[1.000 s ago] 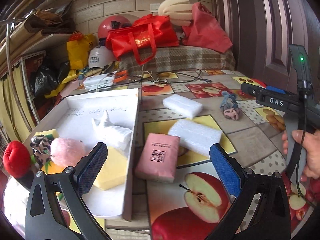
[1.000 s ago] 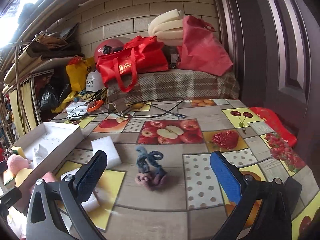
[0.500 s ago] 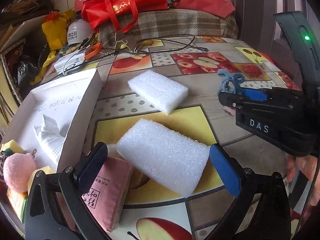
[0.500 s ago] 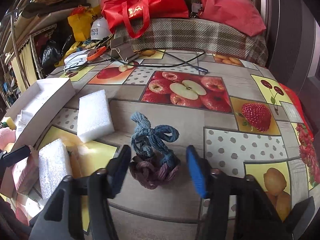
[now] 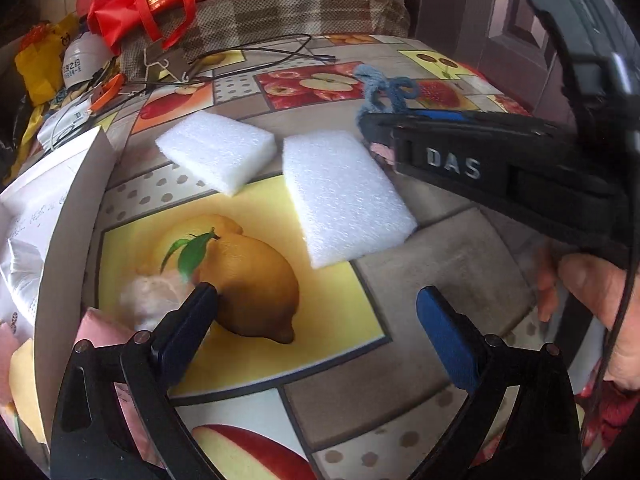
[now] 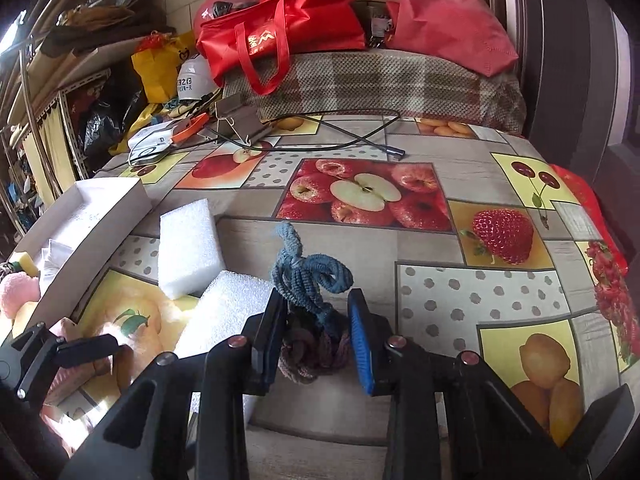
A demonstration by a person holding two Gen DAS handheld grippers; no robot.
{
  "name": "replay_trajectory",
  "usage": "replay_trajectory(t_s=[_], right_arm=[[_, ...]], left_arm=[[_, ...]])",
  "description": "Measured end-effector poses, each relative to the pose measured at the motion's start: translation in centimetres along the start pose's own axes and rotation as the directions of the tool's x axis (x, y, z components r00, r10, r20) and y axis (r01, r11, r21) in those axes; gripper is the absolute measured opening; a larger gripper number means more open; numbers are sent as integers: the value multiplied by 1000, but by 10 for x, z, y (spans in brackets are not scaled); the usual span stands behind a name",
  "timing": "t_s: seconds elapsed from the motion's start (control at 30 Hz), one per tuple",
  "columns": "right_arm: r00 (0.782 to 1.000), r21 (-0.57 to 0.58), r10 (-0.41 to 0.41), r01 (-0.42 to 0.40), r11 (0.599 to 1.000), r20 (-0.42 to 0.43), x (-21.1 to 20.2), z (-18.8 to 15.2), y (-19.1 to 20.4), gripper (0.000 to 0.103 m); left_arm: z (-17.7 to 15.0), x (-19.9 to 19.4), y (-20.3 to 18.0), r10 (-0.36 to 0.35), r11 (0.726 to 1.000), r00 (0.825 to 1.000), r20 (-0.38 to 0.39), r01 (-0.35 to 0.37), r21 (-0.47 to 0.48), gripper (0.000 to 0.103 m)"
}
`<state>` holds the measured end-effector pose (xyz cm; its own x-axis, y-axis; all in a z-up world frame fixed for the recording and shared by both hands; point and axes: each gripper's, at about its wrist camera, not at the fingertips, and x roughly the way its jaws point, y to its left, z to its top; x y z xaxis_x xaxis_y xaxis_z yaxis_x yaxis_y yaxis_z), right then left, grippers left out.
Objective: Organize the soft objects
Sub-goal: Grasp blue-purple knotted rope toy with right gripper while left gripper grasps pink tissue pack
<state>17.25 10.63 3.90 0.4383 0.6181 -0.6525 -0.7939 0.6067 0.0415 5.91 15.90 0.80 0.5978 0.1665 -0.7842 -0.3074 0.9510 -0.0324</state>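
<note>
A knotted yarn bundle (image 6: pixel 308 276), blue on top and mauve below, rests on the fruit-print tablecloth. My right gripper (image 6: pixel 316 300) is shut on it, its pads pressing the lower part; the left wrist view shows blue loops of the yarn bundle (image 5: pixel 384 90) above that gripper's black body (image 5: pixel 452 162). My left gripper (image 5: pixel 316 296) hangs open over a lemon print with nothing between its fingers. Two white foam blocks lie ahead of it, a near one (image 5: pixel 344 196) and a far one (image 5: pixel 218 152). The near block (image 6: pixel 228 308) touches the right gripper's left finger.
A white box (image 5: pixel 68 208) holding soft items stands at the left, with a pink packet (image 5: pixel 96 332) beside its wall. Cables (image 6: pixel 340 136), a red bag (image 6: pixel 280 36) and a plaid cloth (image 6: pixel 380 84) fill the far end. A hand (image 5: pixel 580 280) grips the right tool.
My right gripper has shut on the yarn bundle. My left gripper moved forward and tilted down, past the pink packet. The near foam block has shifted right, uncovering the lemon print.
</note>
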Motion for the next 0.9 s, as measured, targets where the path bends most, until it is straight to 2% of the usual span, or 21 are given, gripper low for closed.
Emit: replay_trajectory(t_s=[0.1,0.2,0.3,0.37,0.5,0.6,0.67,0.77,0.9], right_arm=[[1000,-4,-1,1,1000,11,-2,0,1,31],[1000,7,0,-1,1000,19,-4,0,-1,31],[1000,24,-6,5,1000,29,-5,0,-4,31],[1000,22,-6,6,1000,26,-5,0,-4,31],[1000,23,-8,8,1000,17,-4,0,-5,31],[1000,35,2,-3,999,22,-6,-1,-7,31],[1000,41,7,-8,999,18,-5,-1,-8,31],[1000,44,8,-9,999,7,-3,-1,-7,32],[1000,45,9,-9,999,5,-2,0,-8,32]], left_arm=[[-11,-11,-20,-93,995,996,11,93,38,101],[-19,-25,-23,-143,990,988,55,144,-8,100],[-24,-52,-3,-123,986,970,211,143,-83,100],[-21,-63,8,-42,994,966,253,66,-87,100],[-16,-64,34,19,993,982,188,3,-117,100],[-24,-61,47,83,988,985,154,-61,-141,100],[-31,-57,52,86,986,987,136,-65,-153,100],[-36,-57,47,111,988,985,130,-95,-118,100],[-41,-56,32,89,993,989,121,-78,-93,100]])
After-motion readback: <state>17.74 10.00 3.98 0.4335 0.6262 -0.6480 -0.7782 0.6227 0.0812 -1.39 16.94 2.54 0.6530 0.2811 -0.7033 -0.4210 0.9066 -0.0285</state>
